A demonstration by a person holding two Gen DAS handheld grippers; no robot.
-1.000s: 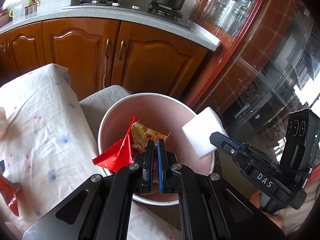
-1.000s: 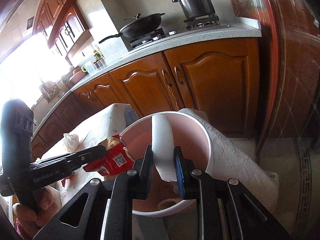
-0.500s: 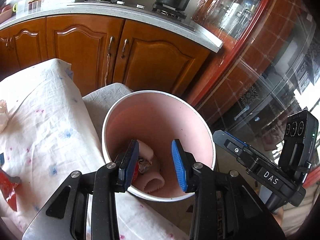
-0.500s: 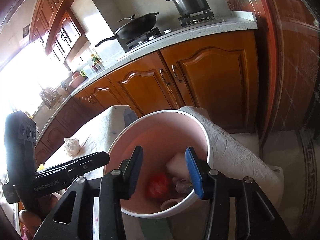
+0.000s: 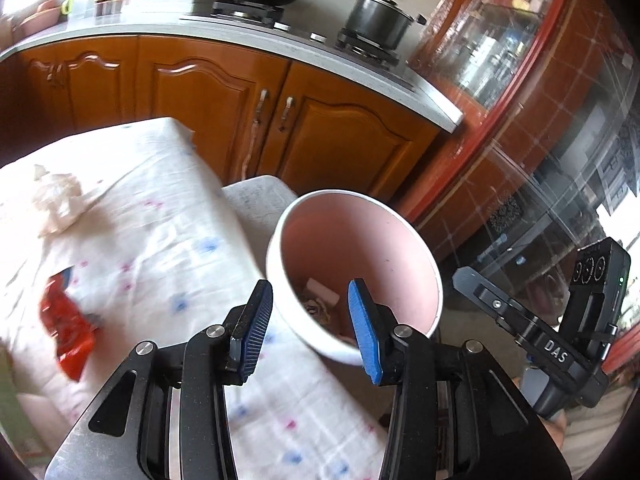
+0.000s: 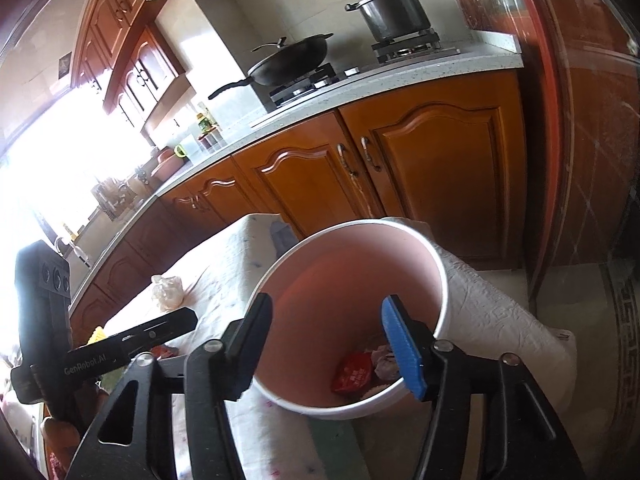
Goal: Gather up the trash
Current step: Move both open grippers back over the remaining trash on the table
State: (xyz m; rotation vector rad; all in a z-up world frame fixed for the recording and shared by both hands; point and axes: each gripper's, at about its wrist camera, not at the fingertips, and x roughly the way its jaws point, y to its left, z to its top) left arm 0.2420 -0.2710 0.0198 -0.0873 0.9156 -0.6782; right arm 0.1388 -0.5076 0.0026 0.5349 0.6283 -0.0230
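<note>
Both grippers, left (image 5: pixel 310 322) and right (image 6: pixel 334 346), have just opened empty; wrapper (image 6: pixel 354 372) and foam now lie in the bin (image 6: pixel 440 280).

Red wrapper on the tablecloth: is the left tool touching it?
Apart. The left wrist view shows the red wrapper lying on the tablecloth, well left of the open, empty left tool.

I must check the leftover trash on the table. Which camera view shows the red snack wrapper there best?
The left wrist view: the red snack wrapper lies uncovered on the white tablecloth, though blurred. In the right wrist view only a red sliver shows behind the left gripper.
</note>
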